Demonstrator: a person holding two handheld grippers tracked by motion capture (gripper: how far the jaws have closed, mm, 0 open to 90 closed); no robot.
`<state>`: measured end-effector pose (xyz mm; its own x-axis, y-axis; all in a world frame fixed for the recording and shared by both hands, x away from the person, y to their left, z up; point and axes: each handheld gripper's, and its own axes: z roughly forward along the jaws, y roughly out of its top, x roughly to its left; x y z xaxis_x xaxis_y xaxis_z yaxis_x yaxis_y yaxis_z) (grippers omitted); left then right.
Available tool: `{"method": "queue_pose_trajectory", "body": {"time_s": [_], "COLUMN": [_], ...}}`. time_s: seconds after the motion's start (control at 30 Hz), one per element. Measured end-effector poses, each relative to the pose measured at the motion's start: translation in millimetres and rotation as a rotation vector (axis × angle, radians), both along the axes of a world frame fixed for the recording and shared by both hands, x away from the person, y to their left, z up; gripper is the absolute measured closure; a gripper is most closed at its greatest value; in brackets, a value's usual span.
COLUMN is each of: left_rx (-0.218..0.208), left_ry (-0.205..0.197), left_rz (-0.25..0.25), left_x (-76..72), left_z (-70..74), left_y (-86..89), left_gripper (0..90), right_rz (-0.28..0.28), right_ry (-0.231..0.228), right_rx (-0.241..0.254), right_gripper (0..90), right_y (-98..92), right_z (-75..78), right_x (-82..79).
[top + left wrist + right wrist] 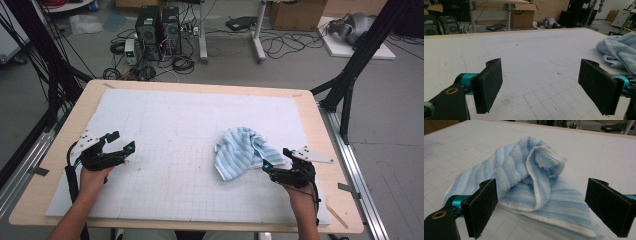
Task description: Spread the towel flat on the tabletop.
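Left gripper (pixel 120 142) sits jaws wide apart and empty on the left of the white mat (pixel 165 115), well away from the towel (pixel 241 151), so a one-sided pull could just drag the cloth. Right gripper (pixel 274 161) is jaws apart just beside the crumpled towel's near edge; closing here risks pinching several bunched layers or only the loose hem, which could slip.
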<state>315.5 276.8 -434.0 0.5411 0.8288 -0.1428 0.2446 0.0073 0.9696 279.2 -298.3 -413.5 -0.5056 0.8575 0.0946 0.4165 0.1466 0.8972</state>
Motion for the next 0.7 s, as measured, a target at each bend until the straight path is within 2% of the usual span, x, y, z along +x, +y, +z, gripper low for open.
{"method": "queue_pose_trajectory", "body": {"time_s": [0.13, 0.23, 0.27, 0.3, 0.43, 0.5, 0.53, 0.57, 0.6, 0.63, 0.67, 0.7], "left_rx": [0.002, 0.006, 0.003, 0.005, 0.009, 0.004, -0.001, 0.000, -0.004, -0.004, -0.005, -0.005], "left_ry": [0.005, 0.004, 0.005, 0.005, 0.011, 0.011, 0.012, 0.014, 0.013, 0.017, 0.017, 0.018], "left_rz": [0.001, 0.001, 0.000, -0.002, -0.005, 0.001, 0.006, 0.004, 0.005, 0.005, 0.005, 0.003], "left_x": [0.3, 0.1, 0.0, 0.0, -0.3, -0.5, -0.3, -0.2, -0.1, -0.1, 0.0, 0.2], "left_z": [-0.7, -0.5, -0.6, -0.6, -1.2, -1.3, -1.5, -1.6, -1.8, -1.8, -1.9, -2.1], "left_y": [1.8, 1.5, 1.1, 0.9, 0.0, 0.6, 0.9, 1.2, 1.0, 1.4, 1.6, 1.9], "left_gripper": [19.9, 19.9, 19.9, 19.9, 20.0, 20.1, 20.1, 20.1, 20.2, 20.2, 20.3, 20.3], "right_rz": [0.050, 0.071, 0.084, 0.106, 0.152, 0.191, 0.212, 0.212, 0.212, 0.212, 0.217, 0.208], "right_ry": [0.021, 0.019, 0.021, 0.005, 0.002, 0.003, 0.017, 0.017, 0.025, 0.025, 0.037, 0.054], "right_rx": [-0.006, -0.014, -0.022, -0.041, -0.055, -0.064, -0.083, -0.083, -0.107, -0.107, -0.112, -0.161], "right_gripper": [10.3, 10.2, 10.2, 10.2, 10.4, 17.1, 20.3, 20.3, 25.0, 25.0, 29.0, 31.6], "right_y": [12.6, 18.4, 23.3, 31.1, 44.4, 54.9, 65.4, 65.4, 74.0, 74.0, 78.1, 86.7], "right_z": [2.8, 5.3, 7.5, 11.3, 17.2, 20.5, 21.2, 21.2, 19.9, 19.9, 19.1, 18.1], "right_x": [1.2, 1.8, 2.2, 2.8, 4.4, 8.4, 13.4, 13.4, 20.8, 20.8, 25.7, 36.3]}}
